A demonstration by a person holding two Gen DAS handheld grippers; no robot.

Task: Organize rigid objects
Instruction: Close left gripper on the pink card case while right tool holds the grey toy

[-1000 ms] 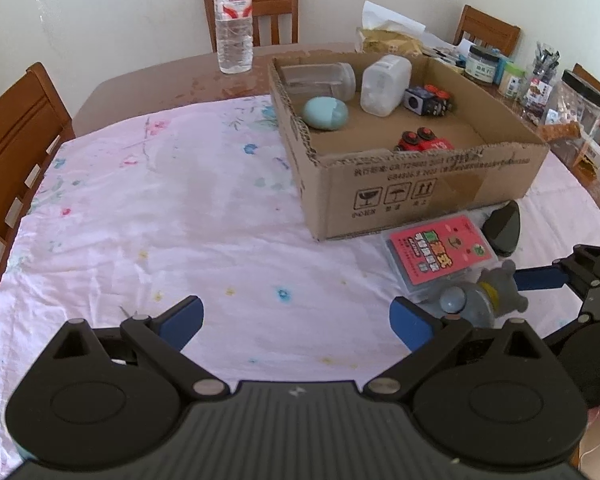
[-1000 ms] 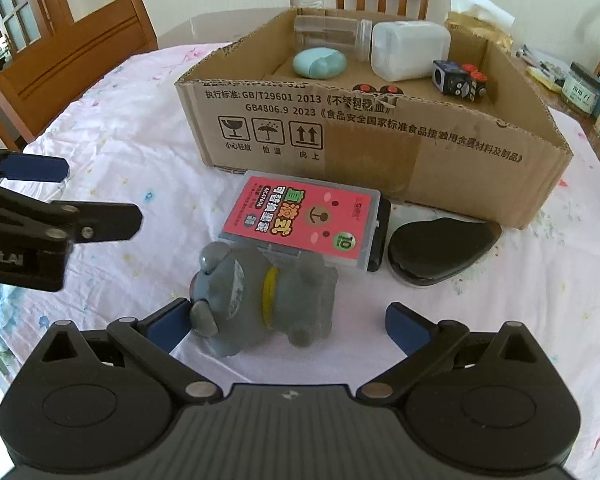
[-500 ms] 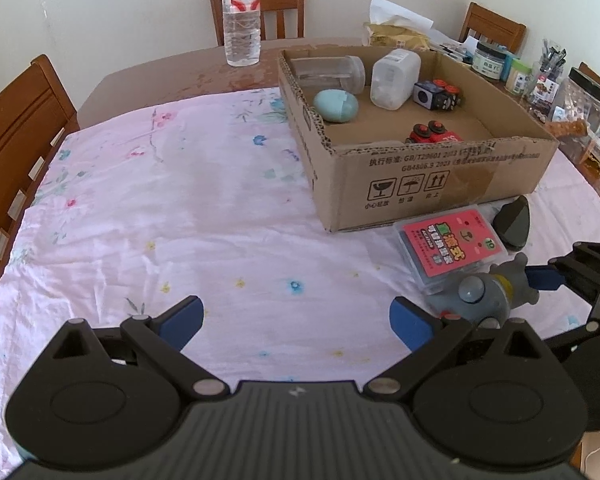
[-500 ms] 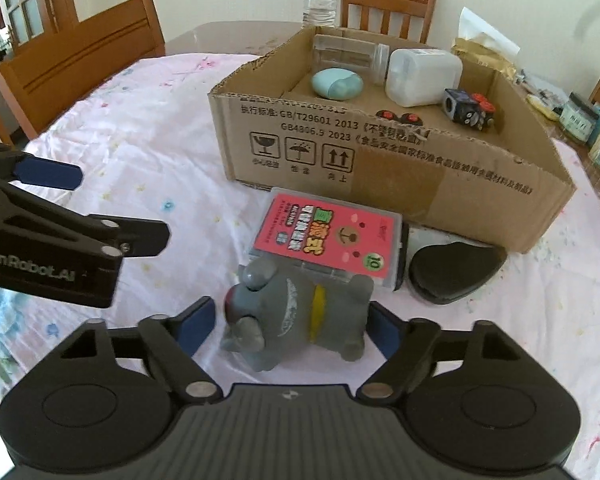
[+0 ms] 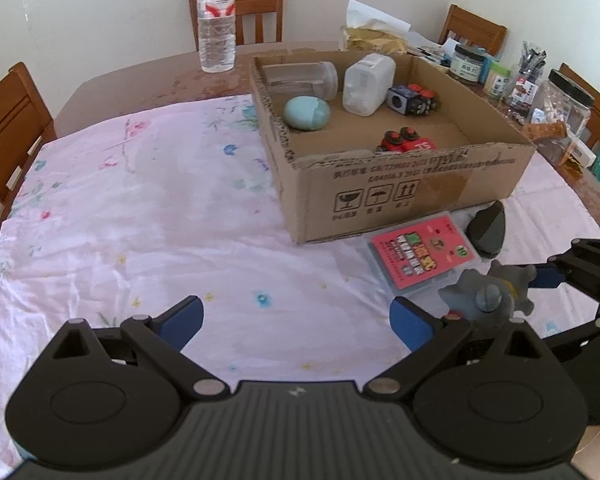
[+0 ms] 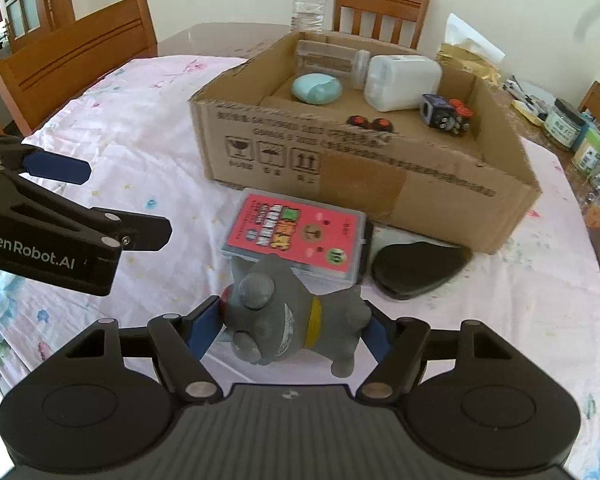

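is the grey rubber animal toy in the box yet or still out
Out. The grey rubber animal toy is clamped in the right gripper over the floral tablecloth, in front of the cardboard box.

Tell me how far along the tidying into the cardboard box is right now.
Partly done: the cardboard box already holds several items. The right gripper is shut on the grey toy. The red card case and black mouse still lie outside; the left gripper is open.

The right claw [image 6: 296, 330], open a second ago, now clamps the grey toy [image 6: 288, 320] and raises it off the surface [image 6: 148, 152].
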